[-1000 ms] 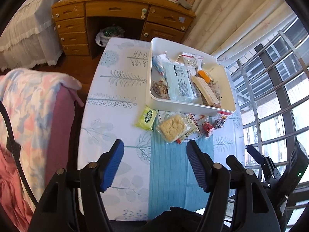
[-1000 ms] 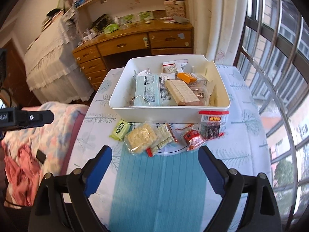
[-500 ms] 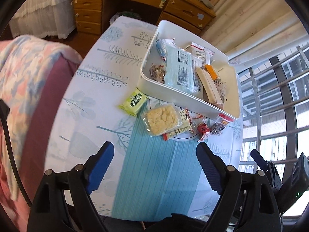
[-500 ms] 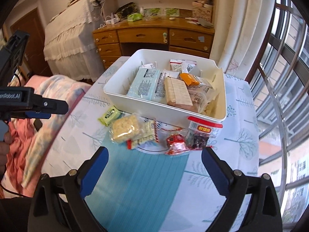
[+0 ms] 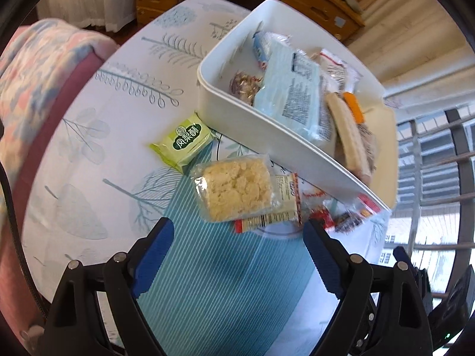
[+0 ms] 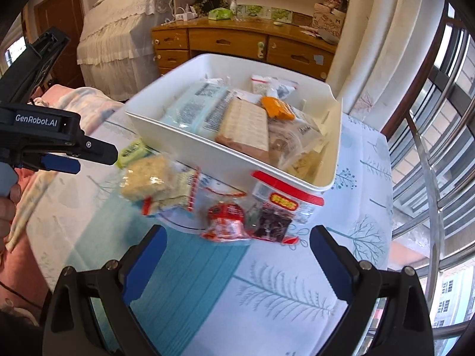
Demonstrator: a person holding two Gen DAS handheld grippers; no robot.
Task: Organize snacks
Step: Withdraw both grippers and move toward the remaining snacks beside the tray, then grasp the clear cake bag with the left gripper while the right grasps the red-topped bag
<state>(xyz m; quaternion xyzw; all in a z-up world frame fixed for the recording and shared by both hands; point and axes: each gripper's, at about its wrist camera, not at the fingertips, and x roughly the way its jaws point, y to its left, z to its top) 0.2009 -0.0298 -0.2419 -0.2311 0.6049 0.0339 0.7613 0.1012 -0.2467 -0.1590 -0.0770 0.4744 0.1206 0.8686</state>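
Loose snacks: a row lies on the worktop just in front of the white bin, outside it.
Green pastry pack: farthest toward the sofa side, flat on the cloth, close to the bin's near corner.
Clear-wrapped crumbly cake: beside the green pack, lying partly over a white-and-red sachet.
Red candy wrapper: next along the row, blurred, so its print is hard to read.
Red-topped pouch of dark pieces: at the window end, leaning against the bin's front wall, as far as the blur allows.
White bin contents: a pale blue pack, a tan cracker pack, an orange piece and small clear sachets, heaped together.
Worktop cover: white cloth with tree prints and a teal striped panel under the claws.
Left claw: blue pads spread wide after just opening, nothing between them, poised above the teal panel short of the crumbly cake.
Right claw: spread wide after just opening, empty, poised short of the red wrapper and pouch.
Surroundings: a wooden desk with drawers beyond the bin, a pink floral blanket at the side, window bars opposite.
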